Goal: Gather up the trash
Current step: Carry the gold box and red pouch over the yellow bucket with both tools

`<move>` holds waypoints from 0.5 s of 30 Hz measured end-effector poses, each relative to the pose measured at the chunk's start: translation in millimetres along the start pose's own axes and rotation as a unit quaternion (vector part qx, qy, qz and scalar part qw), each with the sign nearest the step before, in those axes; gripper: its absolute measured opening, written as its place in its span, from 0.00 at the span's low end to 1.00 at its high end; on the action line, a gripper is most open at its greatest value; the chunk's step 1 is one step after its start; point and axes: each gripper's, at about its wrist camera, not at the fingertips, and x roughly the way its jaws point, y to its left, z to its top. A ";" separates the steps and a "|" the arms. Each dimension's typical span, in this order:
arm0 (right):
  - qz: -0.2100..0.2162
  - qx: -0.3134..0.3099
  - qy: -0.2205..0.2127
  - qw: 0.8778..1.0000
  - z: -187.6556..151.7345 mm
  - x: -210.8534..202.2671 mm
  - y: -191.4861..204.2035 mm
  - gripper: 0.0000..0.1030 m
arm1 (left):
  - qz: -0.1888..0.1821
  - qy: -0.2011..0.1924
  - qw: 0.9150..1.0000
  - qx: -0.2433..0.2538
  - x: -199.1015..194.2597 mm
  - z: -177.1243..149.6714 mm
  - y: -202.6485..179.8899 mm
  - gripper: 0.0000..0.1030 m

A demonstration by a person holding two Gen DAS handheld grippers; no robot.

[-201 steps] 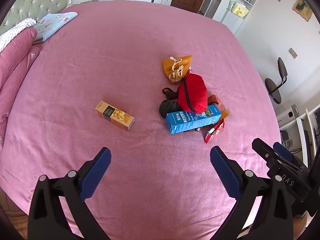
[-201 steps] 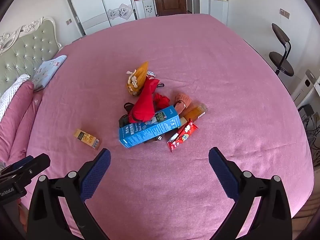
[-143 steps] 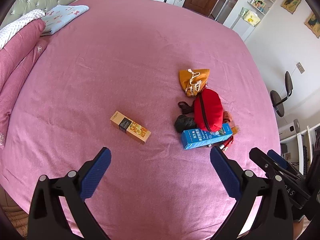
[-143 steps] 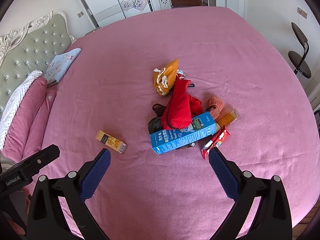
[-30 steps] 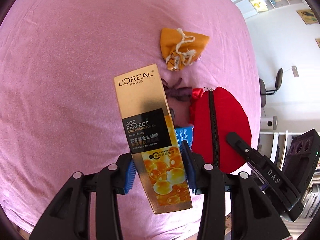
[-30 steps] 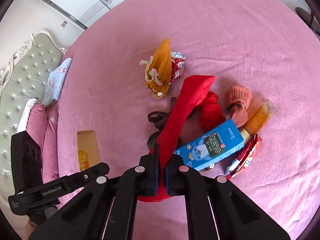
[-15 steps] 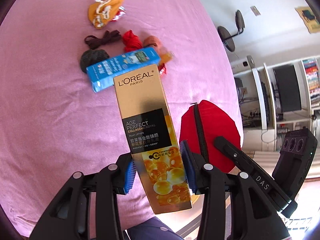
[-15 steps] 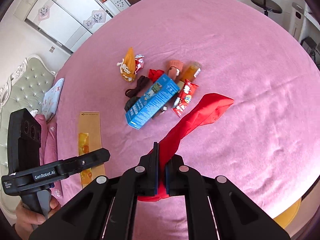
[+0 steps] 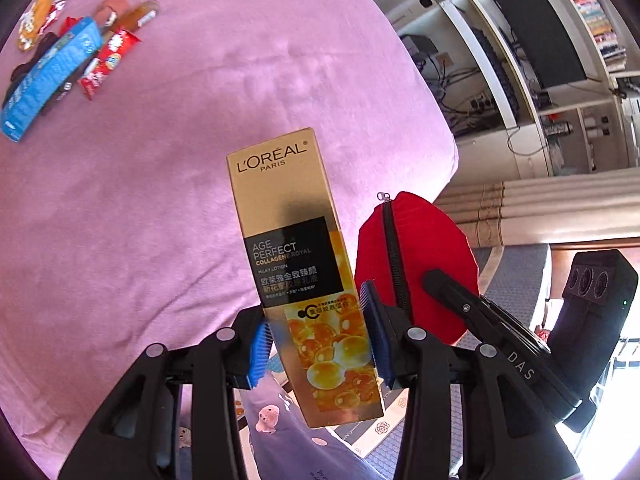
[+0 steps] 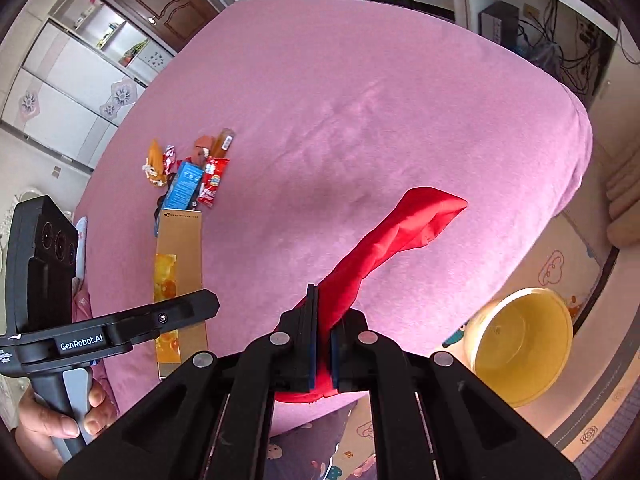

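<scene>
My left gripper (image 9: 318, 336) is shut on a gold L'Oréal box (image 9: 296, 248) and holds it upright above the near edge of the pink bed (image 9: 160, 160). The box also shows in the right wrist view (image 10: 178, 264). My right gripper (image 10: 323, 344) is shut on a red zippered pouch (image 10: 384, 240), held in the air beside the box; the pouch also shows in the left wrist view (image 9: 416, 256). A yellow bin (image 10: 520, 344) stands on the floor off the bed's corner, to the right of my right gripper.
A pile stays on the bed: a blue box (image 10: 184, 184), a red snack wrapper (image 10: 212, 184), an orange drawstring bag (image 10: 154, 164) and an amber bottle (image 10: 222, 144). A desk with cables (image 9: 500, 80) stands past the bed's edge.
Both grippers have swung right and back toward the bed's near corner, carrying the box and the pouch away from the pile. The yellow bin has come into the right wrist view.
</scene>
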 end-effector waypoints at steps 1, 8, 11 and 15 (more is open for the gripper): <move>-0.007 0.009 0.001 1.000 -4.7 -5.2 -18.8 0.05 | 0.001 0.011 1.000 0.007 13.9 -3.3 -13.3 0.41; -0.051 0.075 0.008 0.996 -42.3 -38.1 -134.3 0.05 | 0.009 0.096 0.992 0.077 106.9 -30.1 -99.9 0.41; -0.062 0.105 0.018 0.992 -62.7 -42.7 -175.4 0.05 | 0.015 0.129 0.985 0.116 141.9 -44.0 -132.3 0.41; -0.069 0.140 0.040 0.987 -91.4 -38.7 -221.0 0.05 | 0.022 0.173 0.972 0.160 184.7 -60.2 -166.7 0.41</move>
